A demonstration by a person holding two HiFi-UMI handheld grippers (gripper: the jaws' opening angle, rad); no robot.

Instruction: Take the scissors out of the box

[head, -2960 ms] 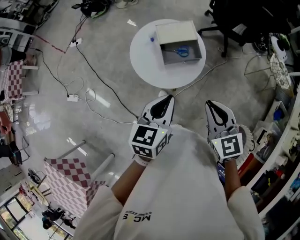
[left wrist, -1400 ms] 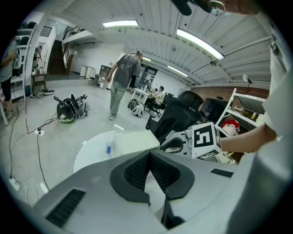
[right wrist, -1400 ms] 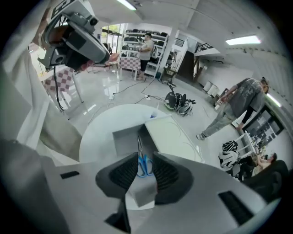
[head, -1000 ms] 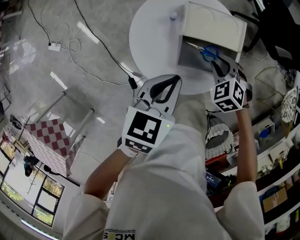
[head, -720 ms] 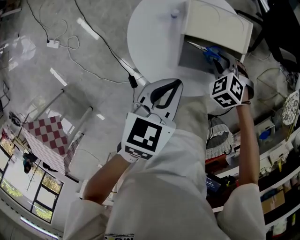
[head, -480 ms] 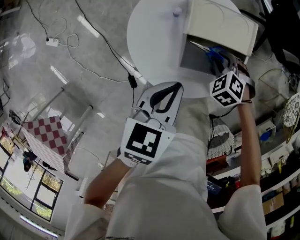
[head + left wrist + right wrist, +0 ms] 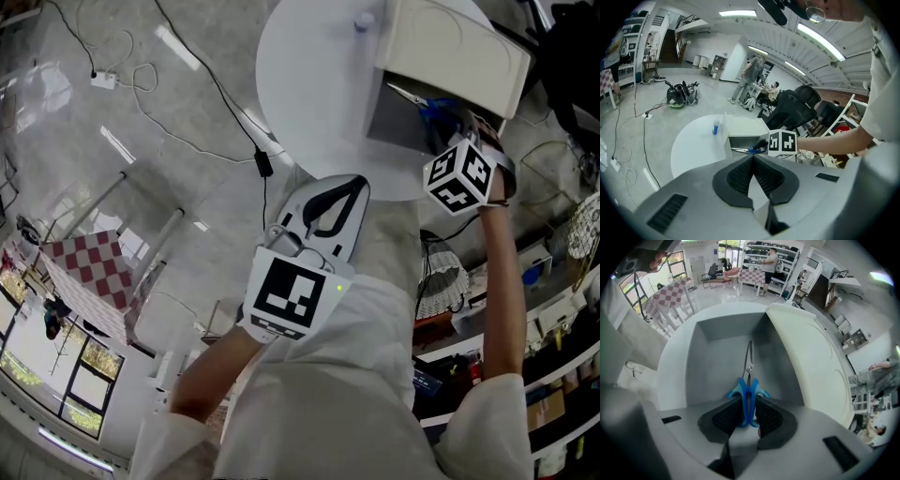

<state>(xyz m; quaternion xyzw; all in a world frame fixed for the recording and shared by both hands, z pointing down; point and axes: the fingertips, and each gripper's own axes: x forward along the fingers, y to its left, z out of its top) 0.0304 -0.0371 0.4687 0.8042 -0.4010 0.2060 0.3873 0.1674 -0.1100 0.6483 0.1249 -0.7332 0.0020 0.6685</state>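
While the right gripper [image 7: 747, 412] reaches into the open box [image 7: 717, 352] on the round white worktop [image 7: 309, 84], its fingers [image 7: 726, 417] are clenched on the blue handles of the scissors [image 7: 748, 380], which are inside the box with their blades pointing at its far wall. The left gripper [image 7: 753, 161] hangs just off the worktop's near edge, close to the person's chest, fingers [image 7: 738, 176] pressed together on nothing

Head view overhead; both gripper views face box [image 7: 717, 352]
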